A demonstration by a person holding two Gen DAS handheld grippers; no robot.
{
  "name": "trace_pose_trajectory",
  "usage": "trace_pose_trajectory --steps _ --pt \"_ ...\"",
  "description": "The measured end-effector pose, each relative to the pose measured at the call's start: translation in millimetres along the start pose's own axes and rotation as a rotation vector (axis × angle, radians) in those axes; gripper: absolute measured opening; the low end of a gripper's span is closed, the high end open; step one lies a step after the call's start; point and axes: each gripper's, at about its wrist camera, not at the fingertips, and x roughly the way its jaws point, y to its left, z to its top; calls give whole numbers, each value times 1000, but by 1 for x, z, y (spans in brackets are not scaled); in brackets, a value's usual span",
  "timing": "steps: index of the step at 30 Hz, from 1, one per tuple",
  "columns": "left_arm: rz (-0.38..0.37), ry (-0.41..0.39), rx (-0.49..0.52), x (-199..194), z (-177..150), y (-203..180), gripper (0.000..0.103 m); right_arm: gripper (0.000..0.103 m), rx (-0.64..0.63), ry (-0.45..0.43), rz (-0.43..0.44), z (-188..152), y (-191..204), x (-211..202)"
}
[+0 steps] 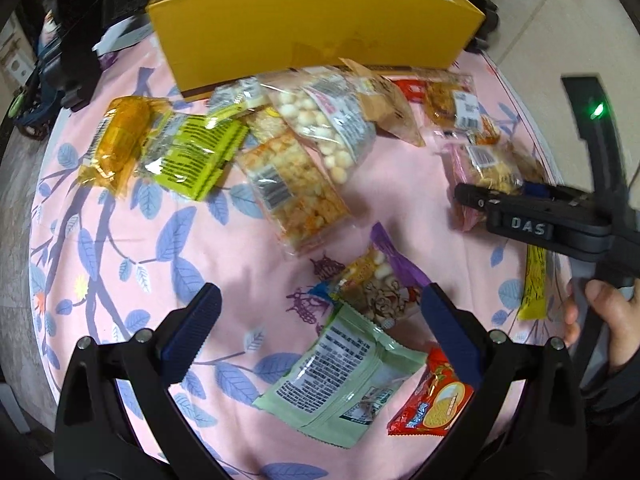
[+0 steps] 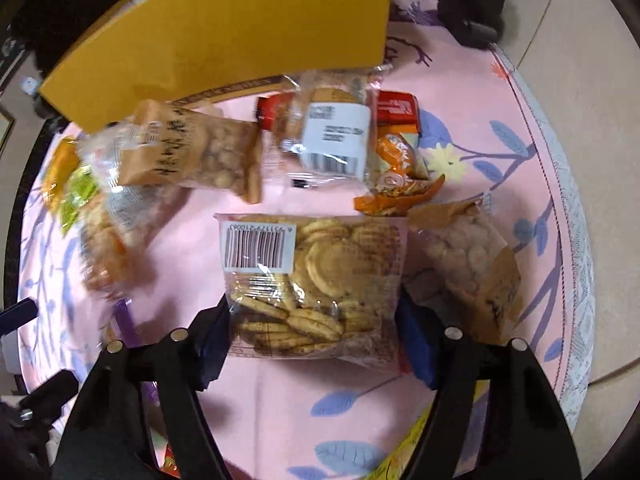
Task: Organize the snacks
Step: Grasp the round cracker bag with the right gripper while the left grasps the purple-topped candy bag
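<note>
A person's two grippers work over a worktop (image 1: pixel 248 252) spread with a pink, leaf-printed cloth and strewn with snack packets. The right gripper (image 2: pixel 316 328) points steeply down at a clear cracker bag (image 2: pixel 316 280), its jaws set on either side of the bag's near end; both blue pads sit right against the plastic edges, though whether they press it cannot be told. No earlier picture is on hand, so only this stance is reported. The bag lies flat on the cloth, barcode label up, near the middle of the right wrist view. Just right of it lies a brown puff packet (image 2: pixel 468 264); beyond it are an orange wrapper (image 2: pixel 400 184), a labelled clear packet (image 2: pixel 332 136) and a nut packet (image 2: pixel 200 152). A yellow box (image 1: pixel 312 24) stands at the far edge, touching several packets.

The left gripper (image 1: pixel 320 320) hangs with its jaws wide apart and nothing clamped; a pale green pouch (image 1: pixel 340 376), a red packet (image 1: pixel 432 404) and a purple-edged packet (image 1: pixel 380 284) lie on the cloth between and below them. Further off lie a green packet (image 1: pixel 192 152) and a cracker sleeve (image 1: pixel 292 184). A hand (image 1: pixel 600 316) grips the right tool's handle.
</note>
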Motion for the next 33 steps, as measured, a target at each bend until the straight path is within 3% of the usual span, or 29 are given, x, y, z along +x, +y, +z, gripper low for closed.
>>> trace_pose_trajectory --steps 6,13,20,22,24,27,33 --pt "2 58 101 26 -9 -24 101 74 -13 -19 33 -5 -1 -33" --pt "38 106 151 64 -13 -27 101 74 1 -40 37 -3 -8 -46" --pt "46 18 195 67 -10 -28 100 74 -3 -47 49 -3 -10 -49" --pt "47 -8 189 64 -11 -28 90 74 -5 -50 50 -3 -9 -51" --pt "46 -31 186 59 -9 -27 63 74 -3 -52 52 -2 -9 -52" --pt "34 -39 172 54 -8 -21 49 74 -4 -54 53 -2 -8 -52" --pt "-9 -58 126 37 -13 -8 46 74 -26 -58 58 -2 -3 -55"
